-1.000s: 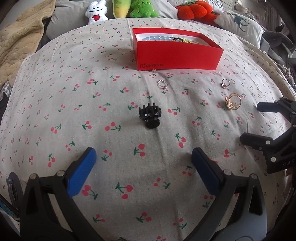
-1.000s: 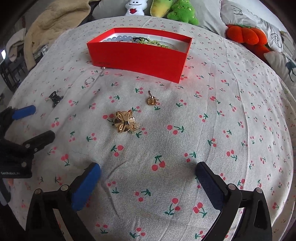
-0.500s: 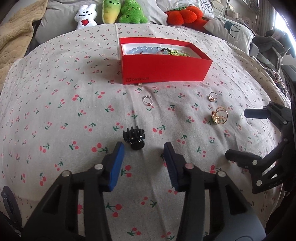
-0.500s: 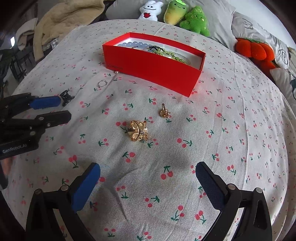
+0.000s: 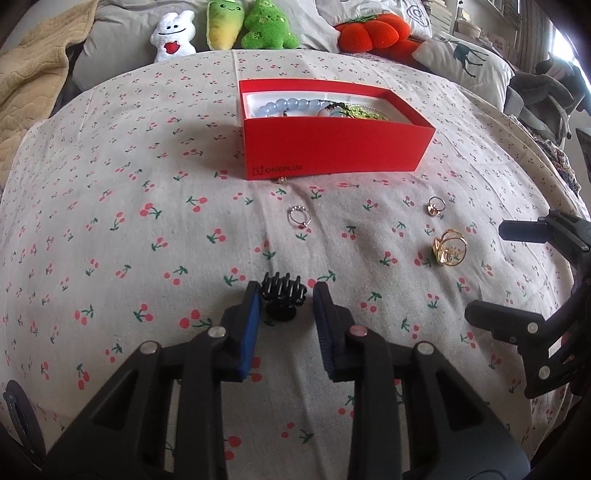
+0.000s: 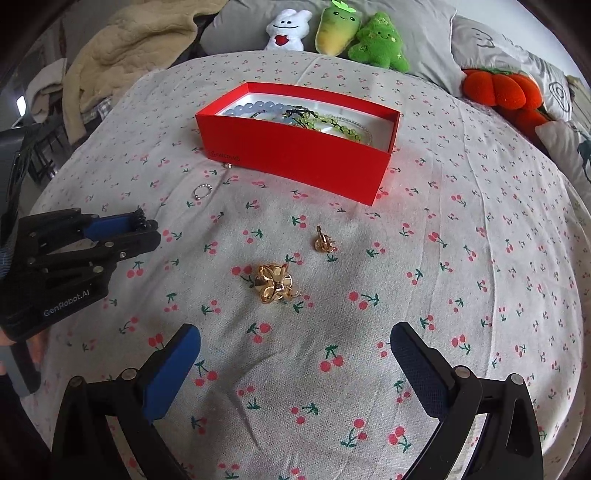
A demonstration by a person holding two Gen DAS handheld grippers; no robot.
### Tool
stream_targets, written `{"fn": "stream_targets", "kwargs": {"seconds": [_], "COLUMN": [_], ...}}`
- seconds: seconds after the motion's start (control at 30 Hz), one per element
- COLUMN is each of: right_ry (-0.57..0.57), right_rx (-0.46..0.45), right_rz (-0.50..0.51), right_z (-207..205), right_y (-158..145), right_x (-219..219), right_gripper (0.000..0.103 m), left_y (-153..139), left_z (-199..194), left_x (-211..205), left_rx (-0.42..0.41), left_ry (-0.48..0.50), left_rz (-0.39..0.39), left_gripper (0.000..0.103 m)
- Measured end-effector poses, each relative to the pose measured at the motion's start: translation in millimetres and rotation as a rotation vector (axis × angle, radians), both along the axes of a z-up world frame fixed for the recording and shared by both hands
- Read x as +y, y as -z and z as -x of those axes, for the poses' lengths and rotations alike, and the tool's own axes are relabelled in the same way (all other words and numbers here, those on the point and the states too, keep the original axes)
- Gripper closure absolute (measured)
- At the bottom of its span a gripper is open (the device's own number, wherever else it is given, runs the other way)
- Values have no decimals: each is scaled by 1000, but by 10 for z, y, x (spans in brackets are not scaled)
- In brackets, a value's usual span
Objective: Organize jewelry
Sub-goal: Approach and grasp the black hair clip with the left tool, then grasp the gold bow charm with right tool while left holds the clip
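Note:
A black hair claw clip (image 5: 282,300) lies on the cherry-print cloth between the blue pads of my left gripper (image 5: 286,295). The jaws stand narrowly apart on either side of the clip, with a small gap still showing. A silver ring (image 5: 299,217), a small gold ring (image 5: 434,206) and a large gold flower piece (image 5: 448,246) lie on the cloth. A red box (image 5: 332,147) holds bead bracelets. My right gripper (image 6: 295,354) is open and empty, just short of the gold flower piece (image 6: 274,283).
Plush toys (image 5: 225,26) and pillows (image 5: 461,62) line the far edge. A beige blanket (image 5: 26,85) lies at far left. A tiny stud (image 5: 282,180) sits against the front wall of the box.
My left gripper has moved forward to the black claw clip and narrowed its jaws around it. My right gripper has drifted slightly closer to the gold flower piece and stays open.

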State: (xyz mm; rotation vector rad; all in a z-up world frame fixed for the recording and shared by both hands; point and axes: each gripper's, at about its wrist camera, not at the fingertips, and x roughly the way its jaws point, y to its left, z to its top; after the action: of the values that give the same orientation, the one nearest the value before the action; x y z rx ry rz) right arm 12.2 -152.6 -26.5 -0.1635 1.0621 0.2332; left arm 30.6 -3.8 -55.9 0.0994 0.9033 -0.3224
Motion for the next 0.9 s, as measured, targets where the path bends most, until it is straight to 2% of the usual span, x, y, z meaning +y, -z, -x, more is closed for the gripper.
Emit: {"fn": "stream_targets", "kwargs": {"seconds": [0.17,0.27,0.53,0.67,0.83,0.9], "right_ry": [11,12,16,22,27,34], "right_rx": [-10,-6,40,60,81,85], "right_rz": [-9,-21,-81,-87,-97,-92], "right_z": [-47,-90,-231,-286,-331,-339], "right_y": [-36,-53,-40,-25,-13,-20], "right_x": [7,14,61,94,118,121], "right_gripper": [2,10,53,62,83,86], "left_y": [-21,-48,-128,-139,-126,-122], "left_z": [9,26,64,72,74,70], "left_x": [-19,-28,-3,-7,-5,0], "left_rx": [-7,-8,3,13,31,39], "left_ry": [1,0,-17,-14,-13,-14], "left_rz": [-26,-35,-25,-19,-13,-8], "left_gripper": [77,77,77,77,77,77]}}
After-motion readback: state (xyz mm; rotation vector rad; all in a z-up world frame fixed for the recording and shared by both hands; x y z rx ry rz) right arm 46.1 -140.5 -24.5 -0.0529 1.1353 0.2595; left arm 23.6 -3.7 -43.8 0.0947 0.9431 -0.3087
